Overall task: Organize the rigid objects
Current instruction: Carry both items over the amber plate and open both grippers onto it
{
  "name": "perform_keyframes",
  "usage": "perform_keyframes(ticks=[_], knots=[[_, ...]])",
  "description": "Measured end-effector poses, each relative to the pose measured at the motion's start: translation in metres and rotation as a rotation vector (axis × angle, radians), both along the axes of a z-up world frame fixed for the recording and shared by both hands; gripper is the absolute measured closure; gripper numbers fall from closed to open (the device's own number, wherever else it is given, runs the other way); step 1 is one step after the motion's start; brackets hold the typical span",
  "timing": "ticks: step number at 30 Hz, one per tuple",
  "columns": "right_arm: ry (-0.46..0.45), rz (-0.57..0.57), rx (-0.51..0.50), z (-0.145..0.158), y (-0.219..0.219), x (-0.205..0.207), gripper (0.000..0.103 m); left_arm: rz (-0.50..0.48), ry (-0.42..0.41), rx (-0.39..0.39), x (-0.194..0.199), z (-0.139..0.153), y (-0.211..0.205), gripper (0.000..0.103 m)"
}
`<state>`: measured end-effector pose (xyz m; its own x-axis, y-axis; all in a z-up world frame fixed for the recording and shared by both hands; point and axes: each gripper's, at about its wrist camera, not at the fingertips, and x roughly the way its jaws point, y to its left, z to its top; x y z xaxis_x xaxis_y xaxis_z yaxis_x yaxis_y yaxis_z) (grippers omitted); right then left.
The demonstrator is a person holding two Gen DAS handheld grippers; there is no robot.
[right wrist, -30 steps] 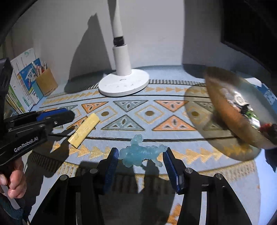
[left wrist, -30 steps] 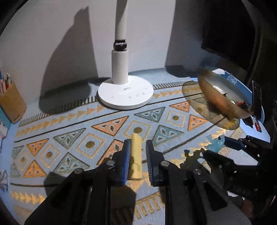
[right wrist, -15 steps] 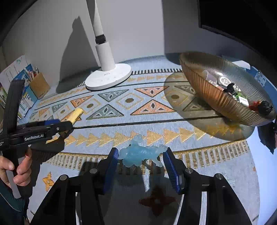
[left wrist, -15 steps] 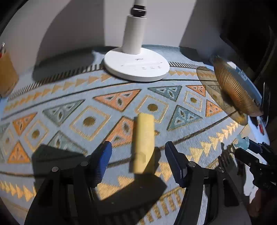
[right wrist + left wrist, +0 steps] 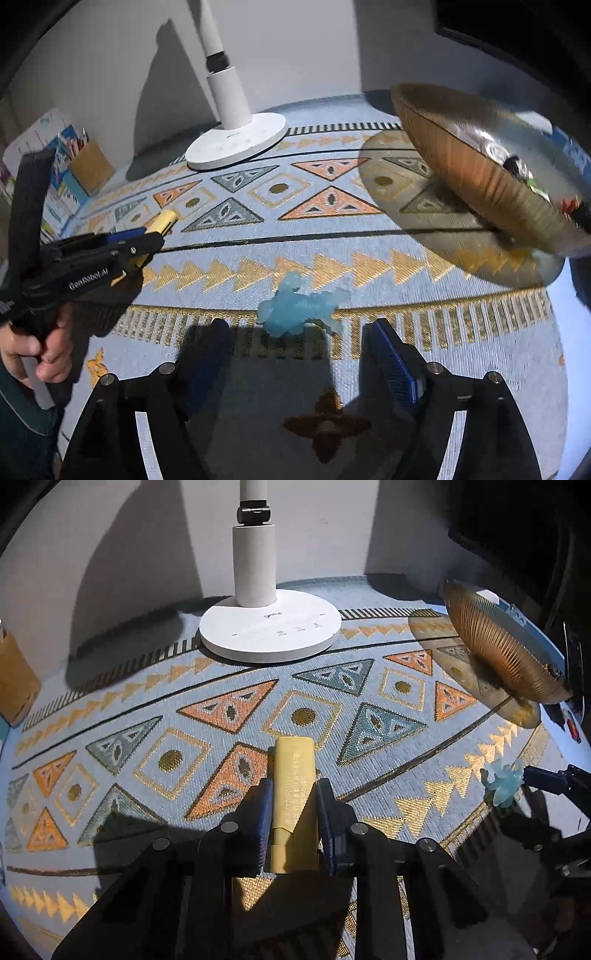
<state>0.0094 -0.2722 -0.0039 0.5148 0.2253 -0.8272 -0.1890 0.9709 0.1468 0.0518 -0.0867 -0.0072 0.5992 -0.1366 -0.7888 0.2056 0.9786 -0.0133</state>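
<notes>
A patterned mat [image 5: 332,686] covers the counter below a white lamp base [image 5: 269,631]. The left gripper [image 5: 291,823] has its jaws clamped on a yellow block [image 5: 293,775]. The right gripper's [image 5: 295,354] jaws have just been opening; the blue toy figure [image 5: 299,308] lies free between them. An amber glass bowl [image 5: 480,177] sits far right.

"GenRobot.AI" in white on the side of the left gripper [image 5: 149,240]. Small grey brand mark, too small to read, plus three touch icons on the white lamp base [image 5: 269,631]. Yellow stick [image 5: 295,775] carries rows of printed digits and characters, too fine to read.
</notes>
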Motion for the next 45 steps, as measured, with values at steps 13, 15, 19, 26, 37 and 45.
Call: perform_keyframes(ticks=[13, 15, 19, 26, 37, 45], knots=[[-0.170, -0.058, -0.043, 0.069, -0.015, -0.004, 0.064, -0.027, -0.122, -0.081, -0.020, 0.063, -0.007, 0.082], [-0.227, -0.097, -0.036, 0.093, -0.033, -0.007, 0.064, -0.045, -0.166, -0.092, -0.020, 0.085, -0.016, 0.082], [-0.330, -0.201, -0.059, 0.140, -0.076, -0.007, 0.064, -0.093, -0.232, -0.110, -0.013, 0.123, -0.041, 0.082], [-0.430, -0.415, -0.069, 0.193, -0.158, 0.001, 0.064, -0.203, -0.336, -0.140, 0.012, 0.182, -0.109, 0.082], [-0.243, -0.498, -0.053, 0.141, -0.206, 0.071, 0.064, -0.318, -0.182, -0.151, 0.092, 0.130, -0.216, 0.082], [-0.144, -0.452, -0.055, 0.099, -0.204, 0.103, 0.064, -0.342, -0.067, -0.130, 0.123, 0.070, -0.253, 0.082]])
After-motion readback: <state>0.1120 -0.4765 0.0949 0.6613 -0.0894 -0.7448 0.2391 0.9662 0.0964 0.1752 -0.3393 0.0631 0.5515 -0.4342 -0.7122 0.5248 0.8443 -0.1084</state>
